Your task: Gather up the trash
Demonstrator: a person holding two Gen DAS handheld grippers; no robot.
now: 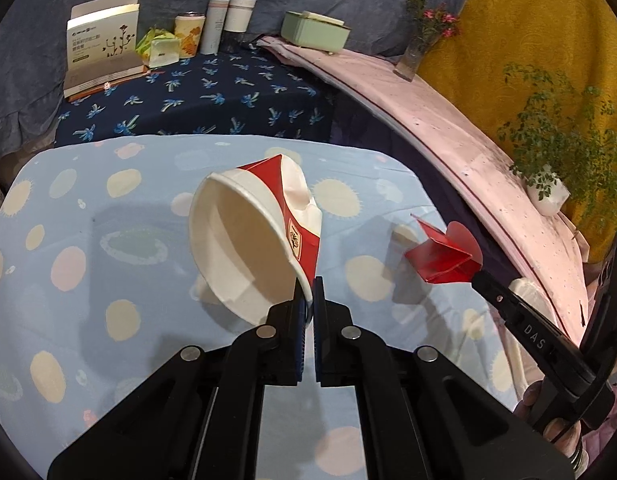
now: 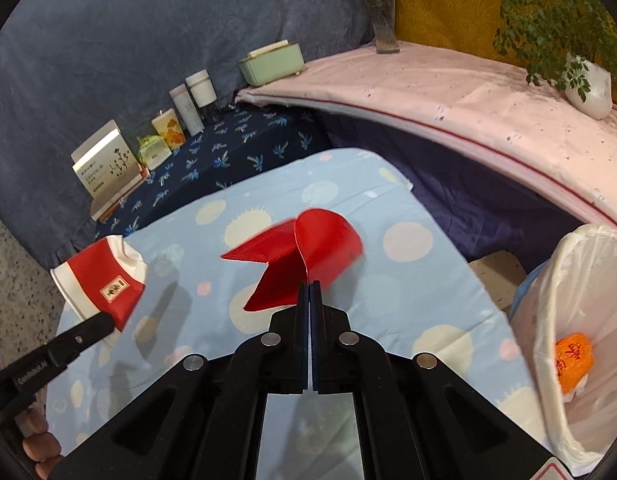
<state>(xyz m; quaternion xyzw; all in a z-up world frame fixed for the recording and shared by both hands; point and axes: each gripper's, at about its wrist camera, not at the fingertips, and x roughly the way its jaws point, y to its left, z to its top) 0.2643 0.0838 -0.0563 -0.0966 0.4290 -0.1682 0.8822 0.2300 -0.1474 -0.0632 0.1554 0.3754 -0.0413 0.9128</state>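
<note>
L gripper [image 1: 307,288] jaws pinch crushed paper cup [image 1: 256,236] by rim; R gripper [image 2: 309,292] jaws pinch red carton [image 2: 304,256]. Both clear of worktop [image 2: 428,300]. Keep your grip firm, carry to lined bin [image 2: 580,320], R first.

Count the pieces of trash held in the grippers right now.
2. A crumpled paper cup pinched by its rim in the left gripper; a red folded carton in the right gripper. Both hang above the dotted cloth.

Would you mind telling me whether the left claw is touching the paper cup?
Touching. In the left wrist view the left claw is shut on the rim of the paper cup, with the rim pinched between both pads.
</note>
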